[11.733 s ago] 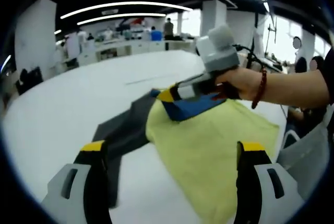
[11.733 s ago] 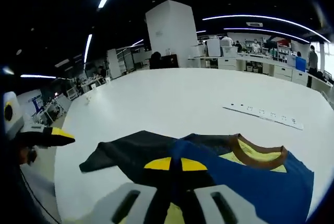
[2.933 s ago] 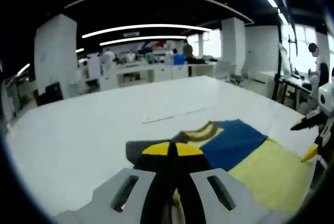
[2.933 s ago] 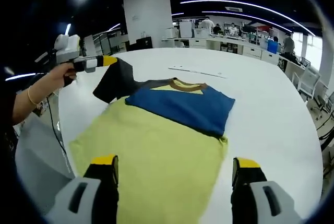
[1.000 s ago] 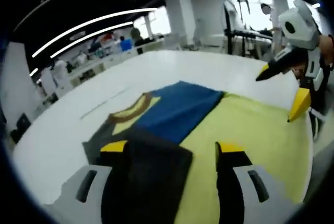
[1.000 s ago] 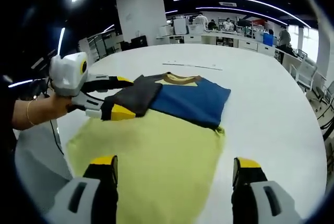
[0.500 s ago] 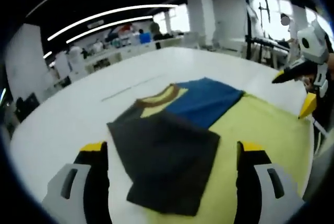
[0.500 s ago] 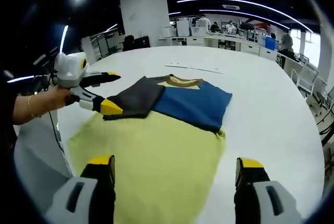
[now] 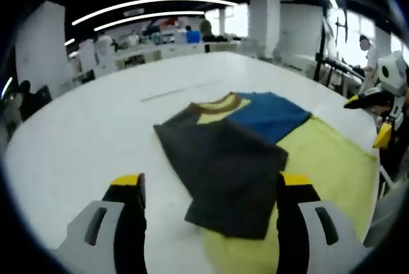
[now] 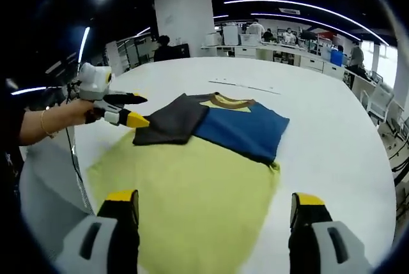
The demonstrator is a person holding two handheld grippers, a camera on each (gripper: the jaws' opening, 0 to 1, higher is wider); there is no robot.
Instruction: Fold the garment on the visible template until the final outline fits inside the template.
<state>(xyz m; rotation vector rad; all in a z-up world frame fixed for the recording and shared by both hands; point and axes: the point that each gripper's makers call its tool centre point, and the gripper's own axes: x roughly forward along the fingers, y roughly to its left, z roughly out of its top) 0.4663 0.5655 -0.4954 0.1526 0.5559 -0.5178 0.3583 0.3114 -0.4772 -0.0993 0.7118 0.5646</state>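
**Grey sleeve released and left folded over the shirt**

The grey sleeve (image 9: 223,165), pinched in the shut left gripper (image 9: 211,188) a few seconds ago and carried across, is now laid flat over the yellow body (image 10: 185,191) and against the blue sleeve (image 10: 246,130). The jaws, shut then, are now spread and drawn back clear of the cloth. In the right gripper view, the left gripper (image 10: 131,114) is pulled away from the sleeve edge it touched a second ago.

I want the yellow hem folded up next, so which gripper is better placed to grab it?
Right, probably. The right gripper hangs open directly over the yellow T-shirt's hem; the left gripper sits off by the folded grey sleeve.
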